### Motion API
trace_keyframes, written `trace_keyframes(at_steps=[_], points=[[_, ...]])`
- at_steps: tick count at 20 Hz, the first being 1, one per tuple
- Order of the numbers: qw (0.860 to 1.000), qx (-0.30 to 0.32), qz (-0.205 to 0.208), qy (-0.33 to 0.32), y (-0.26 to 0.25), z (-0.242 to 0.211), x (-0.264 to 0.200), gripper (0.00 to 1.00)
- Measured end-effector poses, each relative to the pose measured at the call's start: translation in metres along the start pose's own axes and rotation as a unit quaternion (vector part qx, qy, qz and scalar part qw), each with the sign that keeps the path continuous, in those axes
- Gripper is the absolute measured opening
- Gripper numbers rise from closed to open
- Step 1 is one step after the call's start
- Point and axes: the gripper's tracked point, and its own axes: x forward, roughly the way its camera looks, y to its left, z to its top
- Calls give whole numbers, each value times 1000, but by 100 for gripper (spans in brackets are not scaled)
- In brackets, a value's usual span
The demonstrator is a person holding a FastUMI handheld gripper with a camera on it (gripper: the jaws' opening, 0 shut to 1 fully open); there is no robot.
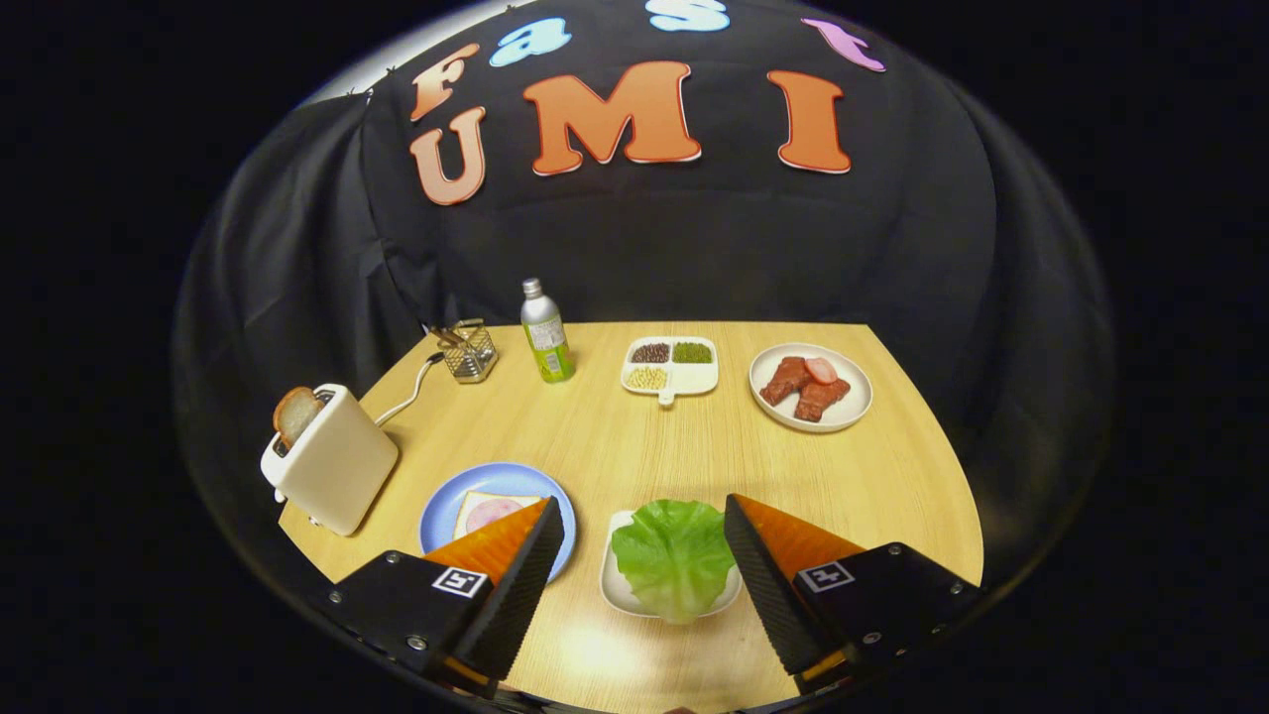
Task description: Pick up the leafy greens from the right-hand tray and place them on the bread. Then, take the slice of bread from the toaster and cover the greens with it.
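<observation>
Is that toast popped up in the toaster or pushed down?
Popped up: the bread slice sticks out above the white toaster. The open gripper frames the lettuce.

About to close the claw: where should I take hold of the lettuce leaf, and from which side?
Judging by its pose, pinch the near edge of the lettuce leaf, which overhangs the white tray. Come straight down from above; the open claw already straddles it.

Green-labelled bottle (546, 343) standing upright at the table's (615, 446) far side. Small wire basket (468, 350) sitting just beside it, toward the wall. White divided dish (670, 368) lying near the bottle, holding dark, green and pale beans in separate compartments. White plate (811, 388) beyond it carrying reddish meat pieces.
</observation>
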Motion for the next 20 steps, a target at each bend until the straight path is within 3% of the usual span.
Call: trace_keyframes(at_steps=[11,20], points=[[988,-22,3,150,-6,-65,57,95],[976,-50,-20,213,-20,-102,96,88]])
